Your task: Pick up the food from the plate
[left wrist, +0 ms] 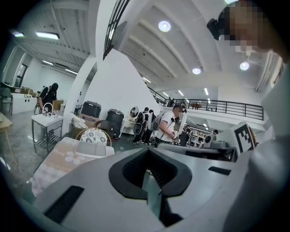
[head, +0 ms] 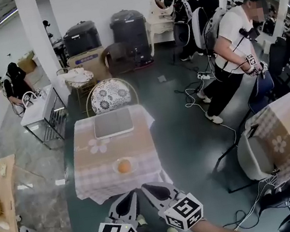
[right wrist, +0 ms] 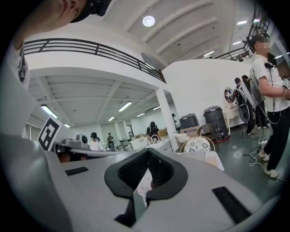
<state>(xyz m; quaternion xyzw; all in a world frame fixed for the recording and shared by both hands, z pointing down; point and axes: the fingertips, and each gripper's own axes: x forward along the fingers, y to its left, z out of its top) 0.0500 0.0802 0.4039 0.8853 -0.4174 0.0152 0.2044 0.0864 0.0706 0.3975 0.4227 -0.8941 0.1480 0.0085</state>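
A round orange piece of food (head: 123,166) lies on a small white plate (head: 116,170) near the front edge of a table with a checked cloth (head: 93,166). Both grippers hang side by side below the table's front edge, apart from the plate. My left gripper (head: 127,200) has its jaws shut with nothing between them, and its own view shows the tips (left wrist: 147,152) meeting. My right gripper (head: 153,190) looks the same, tips (right wrist: 147,152) together and empty. Neither gripper view shows the food.
A grey flat tray (head: 113,123) lies at the table's far end, with a patterned round-backed chair (head: 109,95) behind it. A person (head: 228,53) stands at the right among floor cables (head: 190,90). Another clothed table (head: 280,127) is at right, a wooden bench (head: 5,204) at left.
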